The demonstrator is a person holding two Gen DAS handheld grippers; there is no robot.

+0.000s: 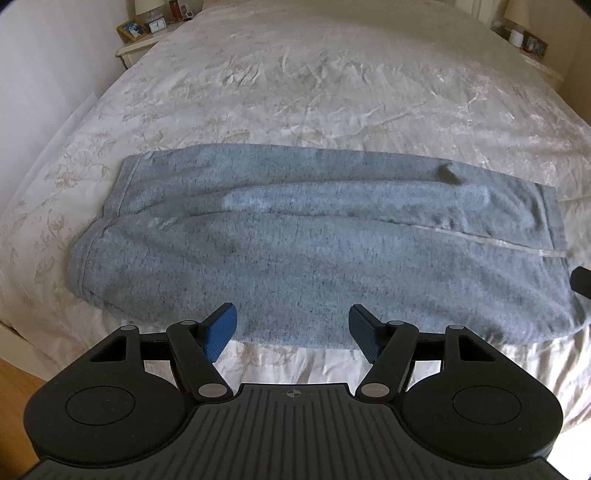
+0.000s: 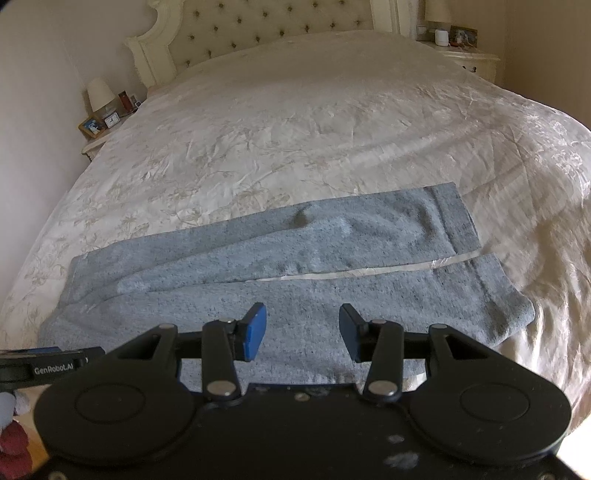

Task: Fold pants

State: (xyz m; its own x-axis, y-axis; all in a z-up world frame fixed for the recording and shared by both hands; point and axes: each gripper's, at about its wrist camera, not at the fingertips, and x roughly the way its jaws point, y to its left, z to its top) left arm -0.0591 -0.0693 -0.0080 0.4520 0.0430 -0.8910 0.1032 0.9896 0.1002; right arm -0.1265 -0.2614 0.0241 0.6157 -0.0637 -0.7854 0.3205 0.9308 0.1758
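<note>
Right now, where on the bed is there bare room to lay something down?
The bedspread is bare from the pants up to the headboard, and to their right. The near edge is crowded: pants and both open grippers, left and right.

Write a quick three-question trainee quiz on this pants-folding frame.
1. True or false: the left gripper is clamped on the grey pants.
2. The two legs lie: A) stacked, B) side by side, C) hanging off the bed.
3. What shows through the gap between the leg cuffs?

Key: 1. False, both the left and right gripper are open and empty. 2. B. 3. The bedspread.
</note>
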